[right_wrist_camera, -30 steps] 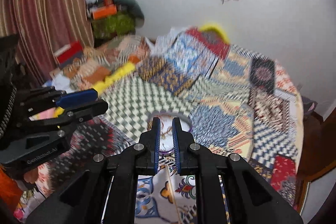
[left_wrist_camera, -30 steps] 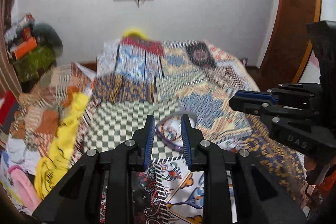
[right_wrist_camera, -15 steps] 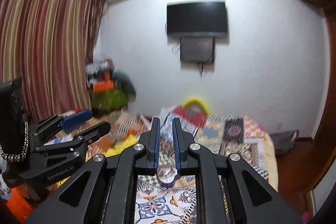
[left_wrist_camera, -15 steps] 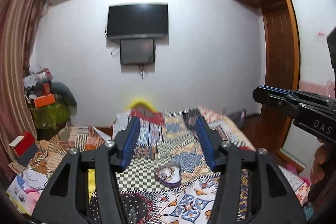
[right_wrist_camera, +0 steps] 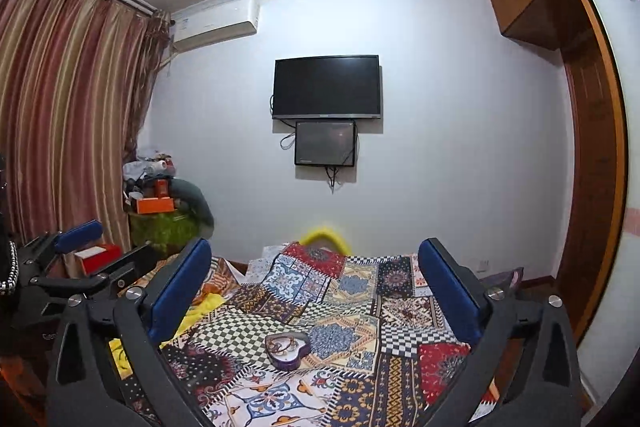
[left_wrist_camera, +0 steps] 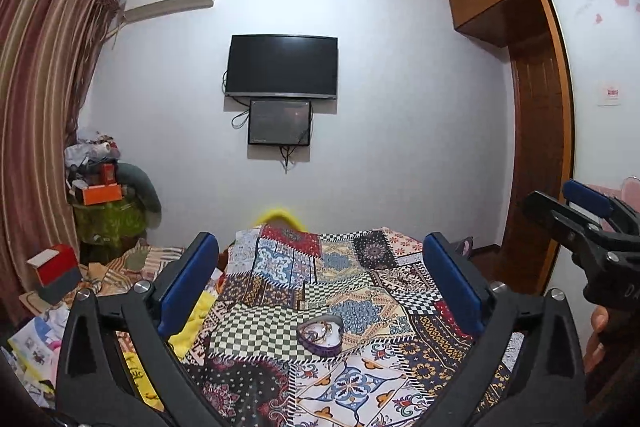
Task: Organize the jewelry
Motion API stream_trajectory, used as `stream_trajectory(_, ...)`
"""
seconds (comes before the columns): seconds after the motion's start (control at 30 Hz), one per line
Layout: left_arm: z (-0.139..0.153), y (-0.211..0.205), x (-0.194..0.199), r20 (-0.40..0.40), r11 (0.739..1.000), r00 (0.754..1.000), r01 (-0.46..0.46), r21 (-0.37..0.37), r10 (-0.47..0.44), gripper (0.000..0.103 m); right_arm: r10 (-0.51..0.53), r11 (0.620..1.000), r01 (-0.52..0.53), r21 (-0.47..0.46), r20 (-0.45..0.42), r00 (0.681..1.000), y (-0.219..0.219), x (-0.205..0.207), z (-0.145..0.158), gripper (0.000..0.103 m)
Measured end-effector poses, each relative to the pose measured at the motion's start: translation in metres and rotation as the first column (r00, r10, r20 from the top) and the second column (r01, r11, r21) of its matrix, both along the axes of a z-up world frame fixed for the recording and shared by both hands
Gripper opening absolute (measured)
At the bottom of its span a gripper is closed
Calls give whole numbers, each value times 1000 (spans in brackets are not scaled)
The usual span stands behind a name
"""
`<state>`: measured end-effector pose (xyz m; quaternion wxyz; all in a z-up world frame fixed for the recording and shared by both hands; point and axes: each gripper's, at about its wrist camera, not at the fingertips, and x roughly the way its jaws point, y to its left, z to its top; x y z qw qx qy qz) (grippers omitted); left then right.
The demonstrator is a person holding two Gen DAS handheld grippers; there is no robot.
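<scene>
A purple heart-shaped jewelry box lies open on the patchwork bedspread, with thin bangles or chains inside. It also shows in the right wrist view. My left gripper is open wide and empty, held well above and back from the box. My right gripper is also open wide and empty, at a similar height. The right gripper shows at the right edge of the left wrist view. The left gripper shows at the left edge of the right wrist view.
A TV hangs on the far wall. A cluttered green-covered stand and a red box stand at the left by striped curtains. Yellow cloth lies on the bed's left side. A wooden wardrobe is at right.
Both grippers have lifted and tilted up from close over the box to a high, level view of the room. Both jaws have opened wide; the right was nearly shut before.
</scene>
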<state>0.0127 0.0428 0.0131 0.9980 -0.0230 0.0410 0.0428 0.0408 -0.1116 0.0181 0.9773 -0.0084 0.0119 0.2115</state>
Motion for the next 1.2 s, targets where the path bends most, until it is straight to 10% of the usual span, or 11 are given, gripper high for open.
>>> stream_trajectory(1.2, -11, 1, 1, -56, 1000, 998, -11, -21, 10, 103, 17, 1000, -18, -14, -67, 998, -12, -13, -5, 103)
